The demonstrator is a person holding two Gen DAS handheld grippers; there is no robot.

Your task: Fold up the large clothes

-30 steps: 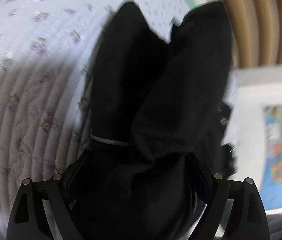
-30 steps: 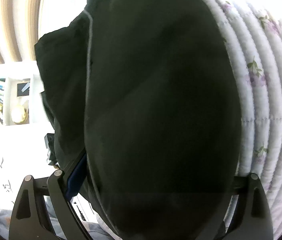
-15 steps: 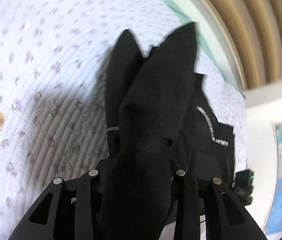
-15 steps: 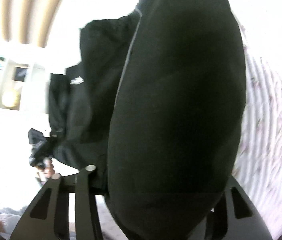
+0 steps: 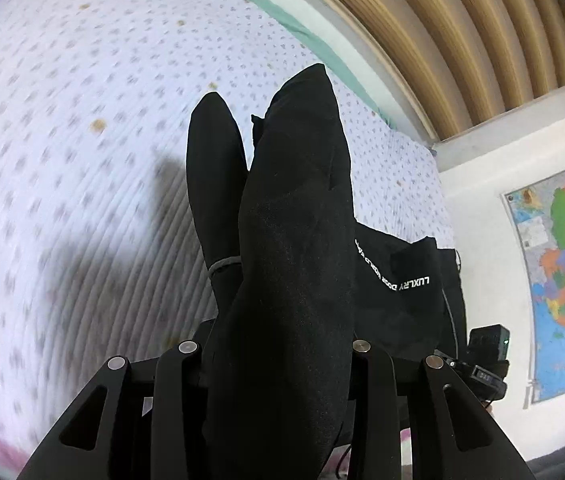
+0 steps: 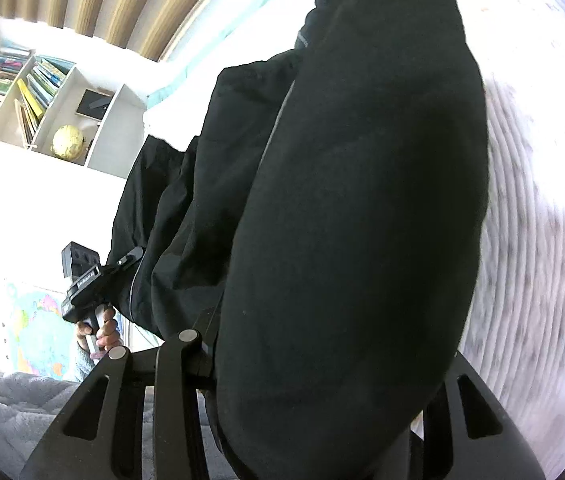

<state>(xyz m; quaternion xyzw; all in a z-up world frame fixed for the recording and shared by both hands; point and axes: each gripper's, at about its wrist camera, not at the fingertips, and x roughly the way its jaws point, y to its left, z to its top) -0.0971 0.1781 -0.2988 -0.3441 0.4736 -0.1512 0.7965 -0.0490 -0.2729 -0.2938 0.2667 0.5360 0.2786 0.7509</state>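
Left wrist view shows the left gripper (image 5: 278, 360) pinching a thick bunch of the black soft-fabric garment (image 5: 294, 240), which hangs above the white quilted bedspread with small flowers (image 5: 82, 160) toward 12 o'clock. The right gripper (image 6: 322, 360) also clamps a bulky fold. I judge that such thick bunches may slip out, or the hanging legs may twist and spoil the fold.
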